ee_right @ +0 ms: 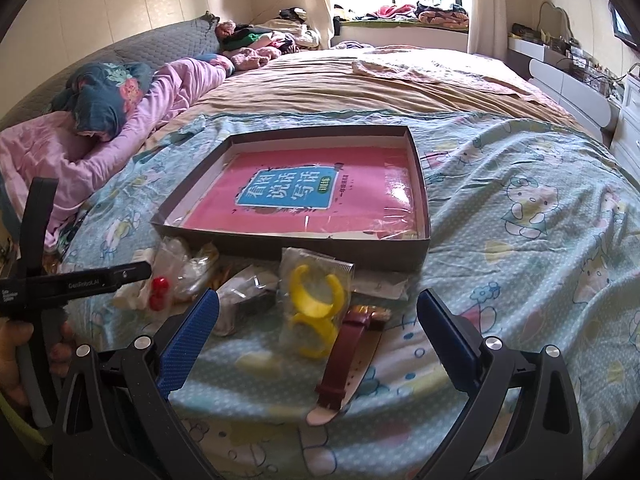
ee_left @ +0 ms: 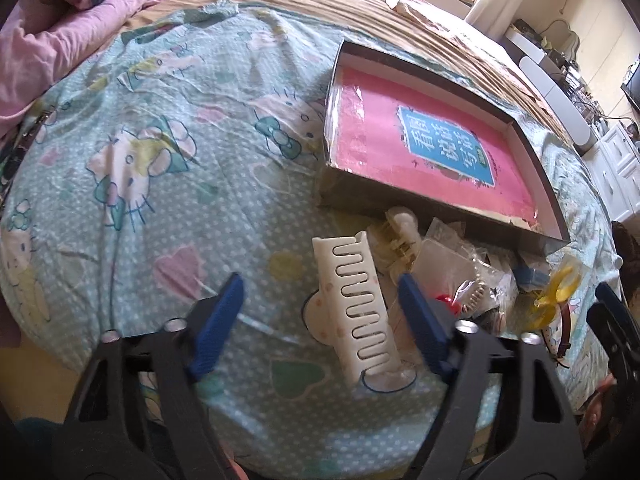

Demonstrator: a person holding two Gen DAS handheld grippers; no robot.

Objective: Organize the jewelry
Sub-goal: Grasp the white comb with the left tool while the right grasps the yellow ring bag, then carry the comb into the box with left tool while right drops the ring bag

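A shallow grey box [ee_left: 532, 160] [ee_right: 296, 246] with a pink book inside lies on the bed. In front of it sits a pile of jewelry and hair items. A white comb-like hair clip [ee_left: 354, 304] lies between the fingers of my open left gripper [ee_left: 320, 322], not gripped. My open right gripper [ee_right: 318, 336] hovers over a bagged yellow clip [ee_right: 316, 308] and a maroon watch strap [ee_right: 344, 356]. Red beads [ee_right: 158, 294] [ee_left: 446, 302] and clear bags [ee_right: 188, 268] [ee_left: 472, 276] lie in the pile.
A teal cartoon-print sheet [ee_left: 160, 160] [ee_right: 520, 220] covers the bed. Pink bedding [ee_right: 100, 148] lies at the left. White furniture [ee_right: 576, 88] stands along the right wall. The left gripper's body [ee_right: 72, 284] shows at the left of the right wrist view.
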